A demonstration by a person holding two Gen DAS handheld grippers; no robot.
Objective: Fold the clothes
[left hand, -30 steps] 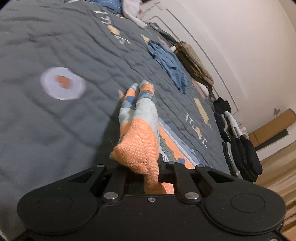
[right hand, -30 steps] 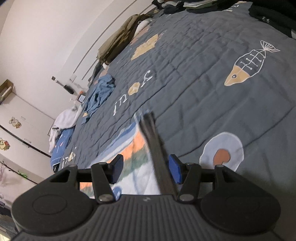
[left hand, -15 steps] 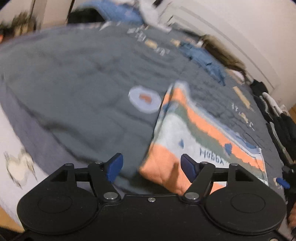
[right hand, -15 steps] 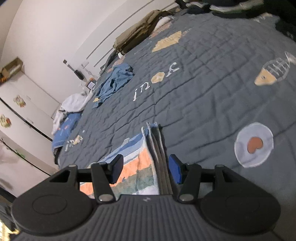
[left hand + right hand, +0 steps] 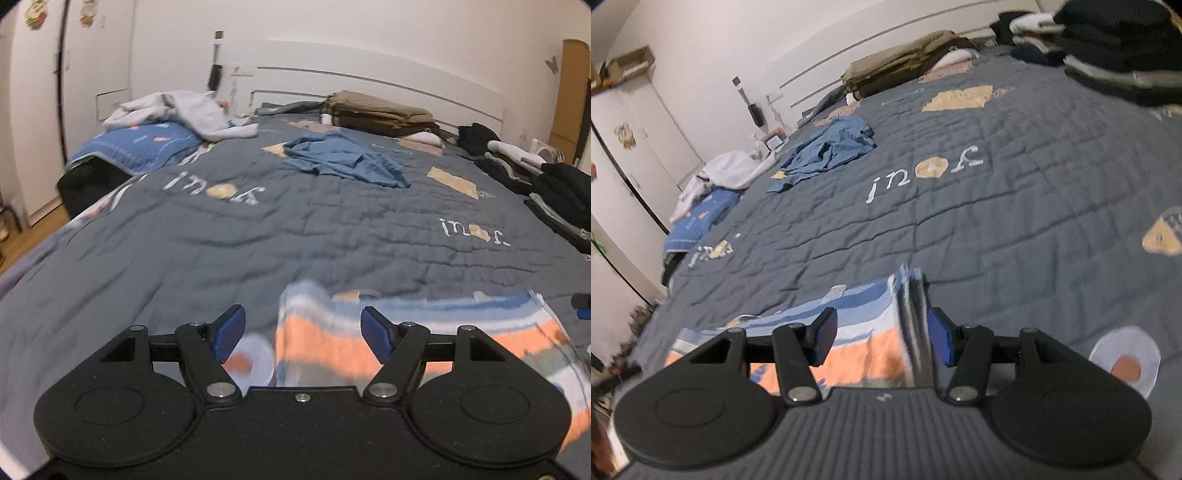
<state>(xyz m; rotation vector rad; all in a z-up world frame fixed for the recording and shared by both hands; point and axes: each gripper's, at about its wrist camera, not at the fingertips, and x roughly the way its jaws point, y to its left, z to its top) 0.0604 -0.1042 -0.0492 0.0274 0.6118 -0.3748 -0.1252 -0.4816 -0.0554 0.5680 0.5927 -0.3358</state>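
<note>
Striped cloth [image 5: 424,332] folded on grey quilt [image 5: 295,240], near both empty, spread grippers [image 5: 302,330] [image 5: 881,336].
Blue shirt [image 5: 343,158] lies crumpled far off; dark stacks [image 5: 1119,55] right.

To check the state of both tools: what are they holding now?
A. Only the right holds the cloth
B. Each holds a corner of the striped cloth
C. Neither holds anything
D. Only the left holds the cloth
C: the left tool and right tool stand open above the striped cloth, which lies on the bed.

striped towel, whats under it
The folded striped towel lies flat on the grey quilt, next to an egg print. Any quilt pattern directly beneath it is covered. Both grippers hang open above its edges.
</note>
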